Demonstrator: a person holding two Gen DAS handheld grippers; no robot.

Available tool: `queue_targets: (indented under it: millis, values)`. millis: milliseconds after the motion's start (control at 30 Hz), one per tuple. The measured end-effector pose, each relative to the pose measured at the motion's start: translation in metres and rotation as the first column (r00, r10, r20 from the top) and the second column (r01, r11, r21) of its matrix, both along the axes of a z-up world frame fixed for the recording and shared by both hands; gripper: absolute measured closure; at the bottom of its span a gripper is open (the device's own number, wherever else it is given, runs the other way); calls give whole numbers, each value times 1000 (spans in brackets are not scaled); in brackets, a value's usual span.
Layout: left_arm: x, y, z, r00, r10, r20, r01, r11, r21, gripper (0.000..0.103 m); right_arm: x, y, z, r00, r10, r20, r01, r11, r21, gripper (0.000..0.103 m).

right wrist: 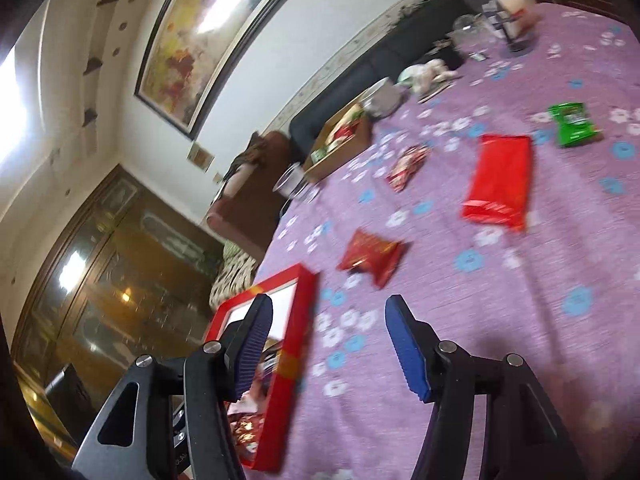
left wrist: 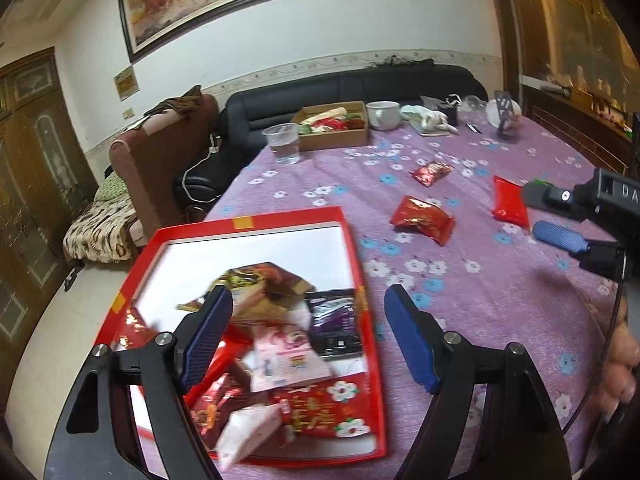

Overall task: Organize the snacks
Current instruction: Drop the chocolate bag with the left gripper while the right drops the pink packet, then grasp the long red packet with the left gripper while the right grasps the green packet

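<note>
A red box (left wrist: 256,216) with a white floor lies at the near left of the table, with several snack packets piled in its near half. My left gripper (left wrist: 310,336) hovers open over the box's right rim, nothing between its blue pads. Loose on the purple cloth are a red packet (left wrist: 424,219), a small red packet (left wrist: 431,172) and a longer red packet (left wrist: 509,202). My right gripper (right wrist: 330,344) is open and empty just right of the box rim (right wrist: 296,320). Ahead of it lie the red packet (right wrist: 372,258), the longer red packet (right wrist: 500,180) and a green packet (right wrist: 574,124).
At the far end stand a cardboard box (left wrist: 334,126) of snacks, a clear plastic cup (left wrist: 284,142), a white bowl (left wrist: 382,114) and small clutter. The table's left edge drops off to a sofa and floor. A hand (left wrist: 620,364) shows at the right edge.
</note>
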State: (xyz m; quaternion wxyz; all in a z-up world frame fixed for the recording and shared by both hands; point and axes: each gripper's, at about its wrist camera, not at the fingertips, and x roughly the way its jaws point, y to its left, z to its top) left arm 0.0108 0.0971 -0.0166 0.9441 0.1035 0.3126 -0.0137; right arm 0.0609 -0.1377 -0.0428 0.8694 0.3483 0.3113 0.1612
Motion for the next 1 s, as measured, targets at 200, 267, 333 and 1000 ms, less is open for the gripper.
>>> queue_targets:
  millis: [200, 267, 333, 1000]
  values:
    - [2, -17, -7, 998, -54, -26, 54, 998, 20, 24, -4, -44, -10, 996, -85, -32, 85, 996, 0, 40]
    - [3, -19, -8, 997, -65, -31, 66, 998, 19, 24, -5, -56, -13, 993, -106, -46, 106, 994, -4, 40]
    - [5, -23, -9, 995, -88, -45, 88, 996, 13, 24, -7, -71, -16, 988, -140, -64, 140, 990, -11, 40]
    - [77, -131, 4, 925, -357, -128, 367, 928, 66, 25, 99, -167, 0, 879, -393, -270, 299, 895, -330, 40]
